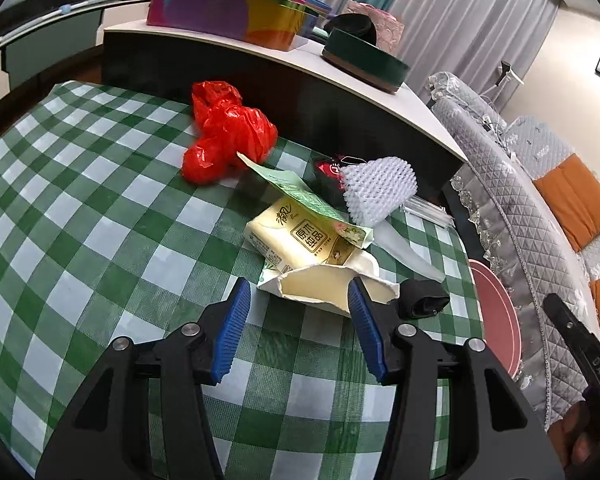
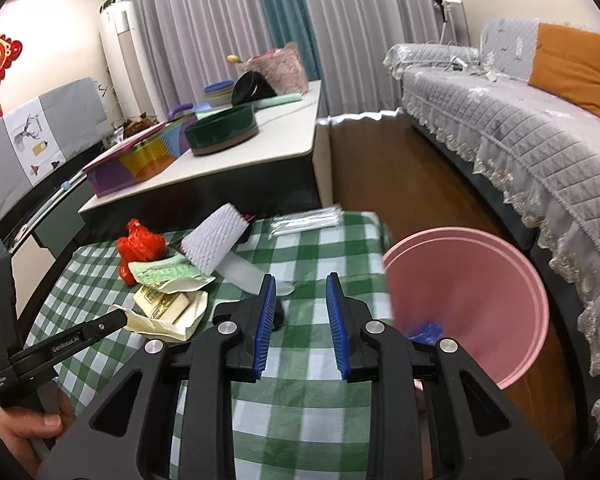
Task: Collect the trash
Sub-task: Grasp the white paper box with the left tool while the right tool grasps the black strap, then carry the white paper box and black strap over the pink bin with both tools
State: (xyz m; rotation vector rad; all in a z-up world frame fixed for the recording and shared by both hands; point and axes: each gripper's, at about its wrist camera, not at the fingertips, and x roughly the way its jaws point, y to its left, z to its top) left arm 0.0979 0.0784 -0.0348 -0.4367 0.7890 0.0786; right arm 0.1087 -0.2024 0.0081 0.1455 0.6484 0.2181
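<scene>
Our left gripper [image 1: 298, 300] gapes wide at the torn, crinkly tissue packet [image 1: 300, 240] on the checked table [image 1: 80, 240]; glossy red bag [image 1: 228, 132] at 11 o'clock, foam net [image 1: 376, 188] at 1. Right gripper [image 2: 300, 300] is parted, empty; only its view shows the smooth pink bin's [image 2: 480, 280] inside, blue scrap there unclear.

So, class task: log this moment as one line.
left gripper: open, at torn cream wrapper | right gripper: open, empty | pink plastic bin: beside table
</scene>
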